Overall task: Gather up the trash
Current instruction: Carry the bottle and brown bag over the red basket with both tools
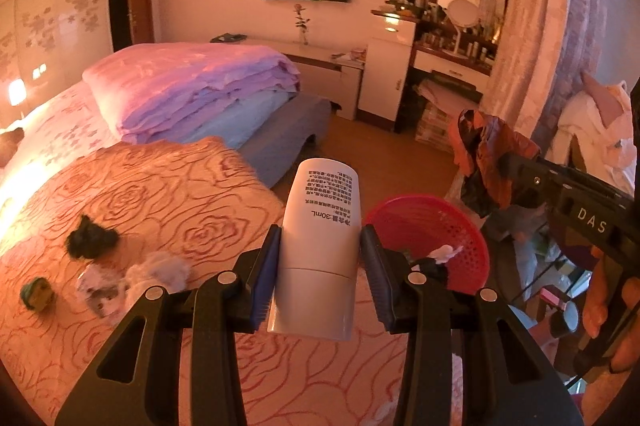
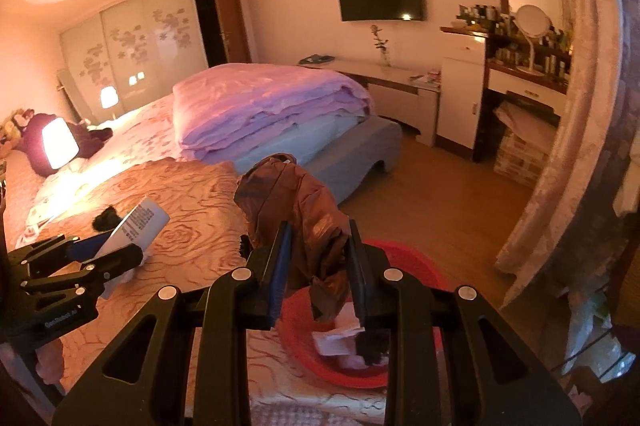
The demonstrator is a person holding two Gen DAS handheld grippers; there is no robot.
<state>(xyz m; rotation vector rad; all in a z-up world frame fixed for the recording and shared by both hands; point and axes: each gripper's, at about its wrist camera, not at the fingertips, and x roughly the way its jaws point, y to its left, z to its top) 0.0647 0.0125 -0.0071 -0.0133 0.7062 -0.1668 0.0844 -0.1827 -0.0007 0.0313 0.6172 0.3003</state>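
My left gripper is shut on a white plastic tube with printed text, cap end toward the camera; the same tube shows at the left of the right wrist view. My right gripper is shut on a crumpled brown wrapper, held over the red basket. The wrapper also hangs at the right of the left wrist view, above and right of the red basket. White paper scraps and a dark bit lie in the basket. On the bed lie a black clump, crumpled tissue and a small greenish item.
The basket sits at the corner of the bed with the rose-patterned cover. Folded pink and blue quilts lie further back. Wooden floor, a white cabinet and a curtain are to the right. A lit lamp glows at the left.
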